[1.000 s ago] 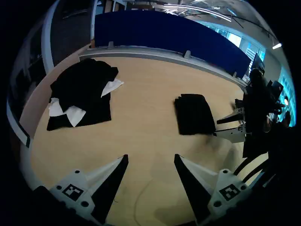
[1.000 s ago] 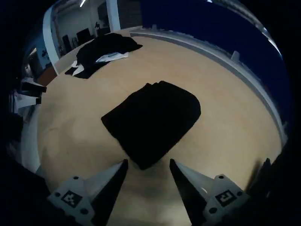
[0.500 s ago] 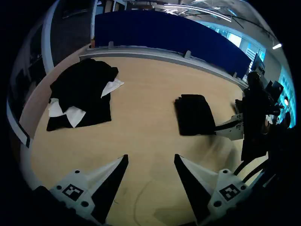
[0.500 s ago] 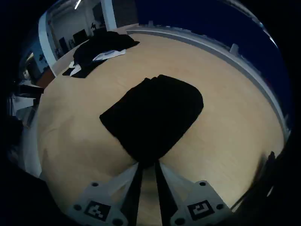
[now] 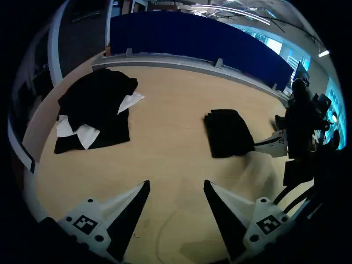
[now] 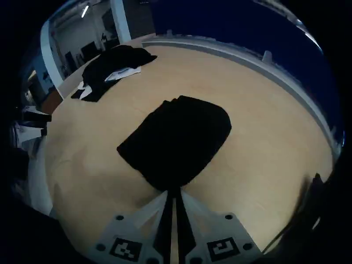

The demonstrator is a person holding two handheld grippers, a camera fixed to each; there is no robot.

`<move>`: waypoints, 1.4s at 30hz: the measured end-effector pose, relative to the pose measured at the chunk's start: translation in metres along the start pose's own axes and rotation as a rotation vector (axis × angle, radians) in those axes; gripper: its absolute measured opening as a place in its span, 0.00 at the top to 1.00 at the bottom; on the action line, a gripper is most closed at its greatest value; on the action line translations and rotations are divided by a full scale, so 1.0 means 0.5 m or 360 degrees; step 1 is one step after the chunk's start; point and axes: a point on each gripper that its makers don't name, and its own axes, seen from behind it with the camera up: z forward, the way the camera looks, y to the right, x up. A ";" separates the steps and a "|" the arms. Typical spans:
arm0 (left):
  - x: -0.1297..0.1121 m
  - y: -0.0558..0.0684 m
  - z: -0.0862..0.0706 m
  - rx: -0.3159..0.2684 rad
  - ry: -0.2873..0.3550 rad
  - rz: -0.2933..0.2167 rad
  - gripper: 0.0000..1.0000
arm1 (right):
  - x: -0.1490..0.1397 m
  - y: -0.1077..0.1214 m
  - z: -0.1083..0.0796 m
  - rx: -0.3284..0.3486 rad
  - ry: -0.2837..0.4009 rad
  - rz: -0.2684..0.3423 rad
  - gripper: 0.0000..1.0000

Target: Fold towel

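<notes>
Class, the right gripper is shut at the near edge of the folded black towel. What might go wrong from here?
1. The right gripper pinches only the near edge of the folded towel; lifting may peel up the top layers and undo the folds.
2. The left gripper hangs open, apart from the towel, so a one-sided pull may drag or bunch it across the table.

Right gripper (image 6: 174,193) low at the near edge, fingers drawn almost together, a thin slit between them, tips pinching the near corner of the black towel (image 6: 178,138). Towel folded, lying flat mid-table, layered edges on its far-left side. Light wooden table (image 6: 264,132). Pile of black and white cloth (image 6: 112,68) far left, well apart. Blue partition (image 6: 246,31) along the far edge.
</notes>
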 end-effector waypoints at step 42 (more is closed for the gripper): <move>0.050 0.026 -0.018 -0.0041 0.0098 0.0044 0.10 | 0.318 0.017 -0.276 -0.0054 0.0526 -0.0184 0.96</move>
